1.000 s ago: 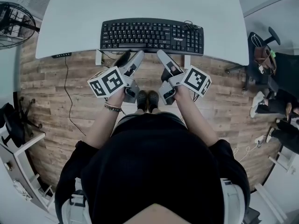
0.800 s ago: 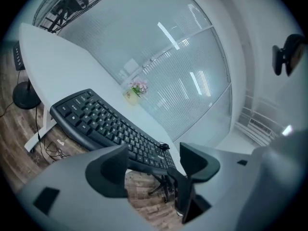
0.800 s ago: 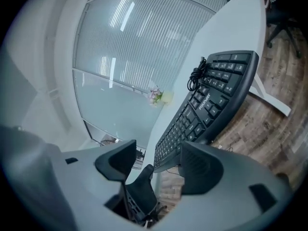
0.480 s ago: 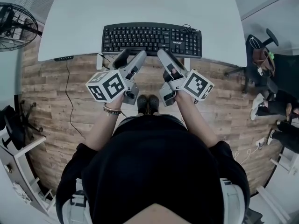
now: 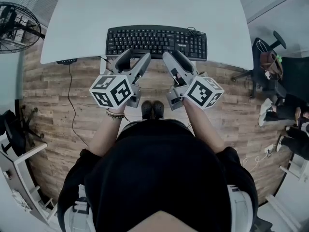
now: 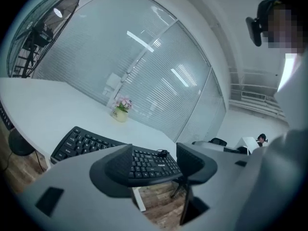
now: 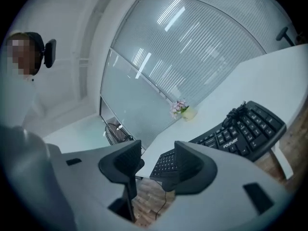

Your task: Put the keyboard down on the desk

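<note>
**Hand-held grippers loose before the resting keyboard**

Left hand-held gripper (image 5: 134, 58) points at the near edge of the worktop (image 5: 145, 8). Its jaws stand apart and have just been closing a little. They clamp nothing, and in its own view the keys show only through the gap, beyond the pads.

The keyboard (image 5: 157, 41) lies flat on the worktop with its keys up, right at the near edge. Its long axis runs left to right along that edge. The space-bar row faces the person, the number pad sits at the right end, and a bunched cable (image 5: 193, 29) rests at the far right corner.

The right hand-held gripper (image 5: 175, 57) is just beside the left one and aims at the same edge. Its jaws are also parted and have just been narrowing, with nothing pressed between them.

In the left gripper view, the left jaw covers part of the keyboard's middle. A small pot of pink flowers (image 6: 120, 110) stands farther back on the worktop, and in the head view the frame's top edge cuts it down to a sliver. In the right gripper view, the right jaw blocks the keyboard's middle stretch, so only its two ends show. From the head view I cannot tell whether either set of fingertips touches the keyboard's front edge. The person's torso hides much of the wooden floor (image 5: 58, 110).
</note>
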A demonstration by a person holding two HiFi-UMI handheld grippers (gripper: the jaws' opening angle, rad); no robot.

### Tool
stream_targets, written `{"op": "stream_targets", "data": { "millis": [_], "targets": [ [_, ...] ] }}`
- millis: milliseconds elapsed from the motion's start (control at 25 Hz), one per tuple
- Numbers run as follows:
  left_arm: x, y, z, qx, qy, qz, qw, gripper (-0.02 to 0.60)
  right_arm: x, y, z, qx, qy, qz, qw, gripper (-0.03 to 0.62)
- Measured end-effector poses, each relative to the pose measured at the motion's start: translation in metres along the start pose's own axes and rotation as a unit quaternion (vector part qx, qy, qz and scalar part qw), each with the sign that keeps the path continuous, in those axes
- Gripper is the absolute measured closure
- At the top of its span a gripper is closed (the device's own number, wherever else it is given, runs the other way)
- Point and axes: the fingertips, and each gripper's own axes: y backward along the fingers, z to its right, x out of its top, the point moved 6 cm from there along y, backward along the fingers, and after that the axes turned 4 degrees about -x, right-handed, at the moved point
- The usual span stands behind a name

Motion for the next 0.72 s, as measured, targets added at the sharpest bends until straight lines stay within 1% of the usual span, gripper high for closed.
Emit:
{"op": "stream_targets", "data": {
  "millis": [160, 400, 480, 600, 720],
  "targets": [
    [0.006, 0.004, 0.006, 0.002, -0.020, 0.009, 0.9998, 0.315, 0.008, 0.003, -0.005, 0.002, 0.021, 0.014, 1.000, 0.425],
    [0.012, 0.007, 0.012, -0.007, -0.043, 0.018, 0.9989, 0.377, 0.011, 0.002, -0.012, 0.013, 0.027, 0.013, 0.999, 0.462],
    [0.014, 0.008, 0.013, -0.009, -0.050, 0.018, 0.9986, 0.411, 0.013, 0.001, -0.017, 0.015, 0.034, 0.015, 0.999, 0.473],
    [0.014, 0.007, 0.014, -0.018, -0.053, 0.017, 0.9983, 0.447, 0.015, -0.001, -0.021, 0.015, 0.048, 0.016, 0.999, 0.484],
    [0.013, 0.005, 0.015, -0.021, -0.054, 0.017, 0.9982, 0.473, 0.018, 0.000, -0.021, 0.011, 0.049, 0.019, 0.999, 0.511]
  ]
}}
